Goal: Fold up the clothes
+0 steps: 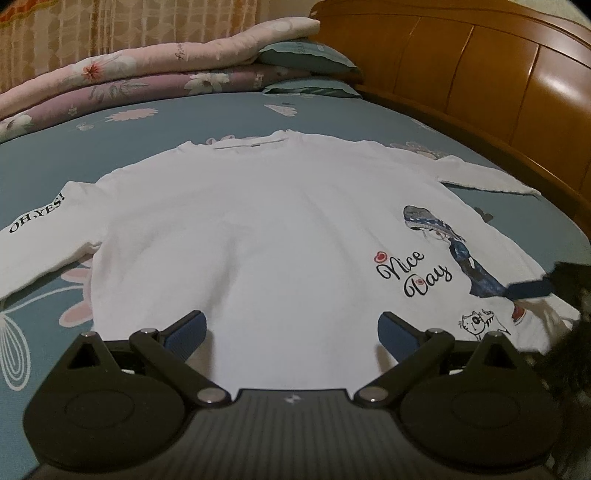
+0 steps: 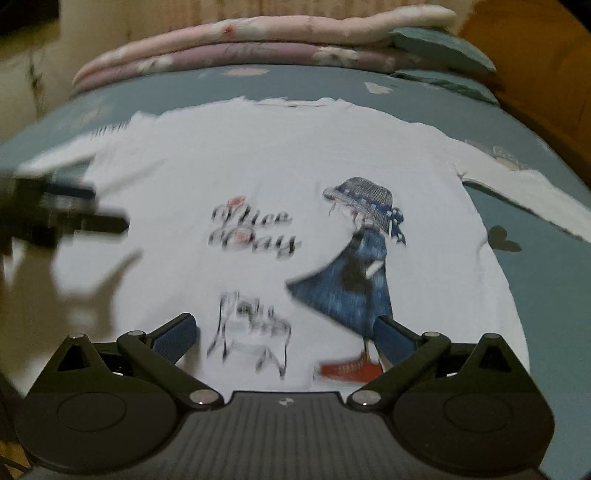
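left gripper (image 1: 291,330) jaws spread wide, nothing between them, hanging over the near hem of the white shirt (image 1: 258,229), roughly at its middle. right gripper (image 2: 286,332) also spread wide and empty, over the near hem further right, above the cat print (image 2: 251,332) and the red shoe of the girl print (image 2: 354,258); right wrist view is motion-blurred. Each gripper shows in the other's view: a dark blurred shape at the right edge of the left wrist view, another at the left edge of the right wrist view, neither touching the other

shirt lies flat, front up, on the bed (image 1: 229,114), collar at the far side, both long sleeves spread out. Left sleeve reads "OH,YES!" (image 1: 37,214), right sleeve (image 1: 487,177) runs toward the headboard. "Nice Day" lettering (image 1: 413,273) sits right of centre. Shirt body is clear, nothing lying on top of it

bed sheet teal with flower pattern. Far side: folded quilts (image 1: 155,74), pink on top of purple, stacked along the far edge, well apart from the shirt. Two teal pillows (image 1: 310,55) just right of the quilts. Wooden headboard (image 1: 498,74) along the right. Curtain (image 1: 110,26) behind the quilts
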